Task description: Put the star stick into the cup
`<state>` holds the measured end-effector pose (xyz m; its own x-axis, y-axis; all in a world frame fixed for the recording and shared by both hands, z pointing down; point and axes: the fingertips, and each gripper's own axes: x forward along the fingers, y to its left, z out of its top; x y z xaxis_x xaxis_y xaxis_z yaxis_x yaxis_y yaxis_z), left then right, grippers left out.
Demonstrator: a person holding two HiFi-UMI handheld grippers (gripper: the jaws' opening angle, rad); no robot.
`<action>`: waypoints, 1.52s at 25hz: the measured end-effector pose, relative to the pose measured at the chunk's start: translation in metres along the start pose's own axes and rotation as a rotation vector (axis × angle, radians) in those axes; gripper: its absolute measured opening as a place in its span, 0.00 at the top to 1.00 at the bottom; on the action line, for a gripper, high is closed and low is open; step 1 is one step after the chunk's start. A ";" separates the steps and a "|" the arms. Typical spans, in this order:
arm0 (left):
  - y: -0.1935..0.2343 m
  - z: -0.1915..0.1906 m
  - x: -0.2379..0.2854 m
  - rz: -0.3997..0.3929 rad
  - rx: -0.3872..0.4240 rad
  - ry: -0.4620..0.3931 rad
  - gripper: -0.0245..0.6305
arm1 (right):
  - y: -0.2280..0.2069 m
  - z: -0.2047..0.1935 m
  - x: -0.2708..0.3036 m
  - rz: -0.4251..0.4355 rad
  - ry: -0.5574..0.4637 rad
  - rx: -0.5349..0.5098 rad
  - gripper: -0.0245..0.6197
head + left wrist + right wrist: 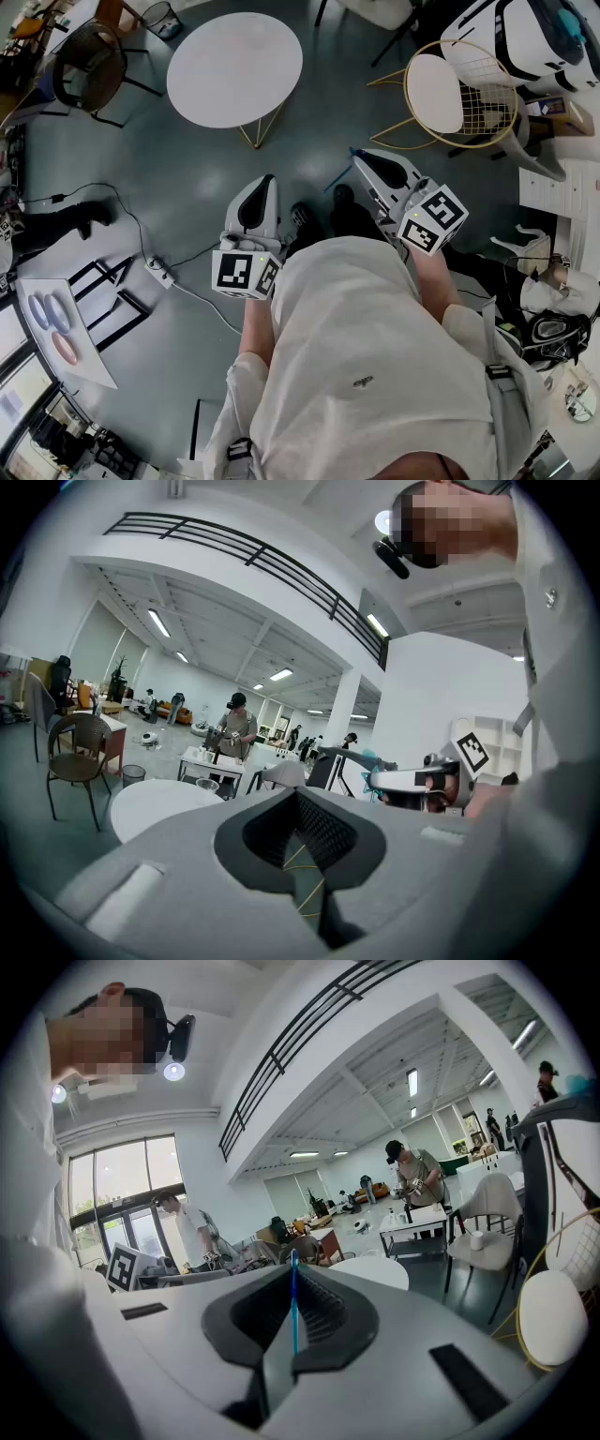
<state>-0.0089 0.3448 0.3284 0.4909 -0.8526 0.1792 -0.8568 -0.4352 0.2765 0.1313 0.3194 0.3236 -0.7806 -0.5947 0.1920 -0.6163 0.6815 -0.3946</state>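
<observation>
The thin blue stick [293, 1307] stands upright, pinched between the pressed-in jaws of the right gripper [292, 1277]. The left gripper [298, 801] is held level beside it, jaws together on nothing. Both point toward a round white table [234, 66].

Open grey floor [319, 141] runs straight ahead of both grippers up to the round white table [234, 66], w/ free passage there. Front-right: gold wire chair [469, 94] stands near the right gripper [362, 156], w/ a white machine [530, 37] behind it. Desk w/ papers [562, 192] closes off the far right. Left of the left gripper [267, 181]: cable & power strip [157, 272] on the floor, a black frame [112, 291] beside them (maybe a stand lying flat), and a dark chair [89, 66] well apart.
</observation>
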 end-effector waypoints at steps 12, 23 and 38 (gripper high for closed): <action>0.003 -0.008 -0.015 -0.037 0.018 0.027 0.95 | 0.013 -0.006 0.000 -0.030 -0.027 0.006 0.93; -0.003 -0.018 -0.018 -0.093 0.016 0.054 0.95 | 0.008 -0.013 -0.008 -0.102 -0.035 0.033 0.93; -0.004 -0.006 0.035 -0.018 0.004 0.056 0.95 | -0.054 0.017 0.005 -0.061 -0.053 0.052 0.93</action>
<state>0.0123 0.3186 0.3392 0.5142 -0.8270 0.2271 -0.8483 -0.4514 0.2767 0.1630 0.2724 0.3305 -0.7343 -0.6572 0.1700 -0.6553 0.6208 -0.4304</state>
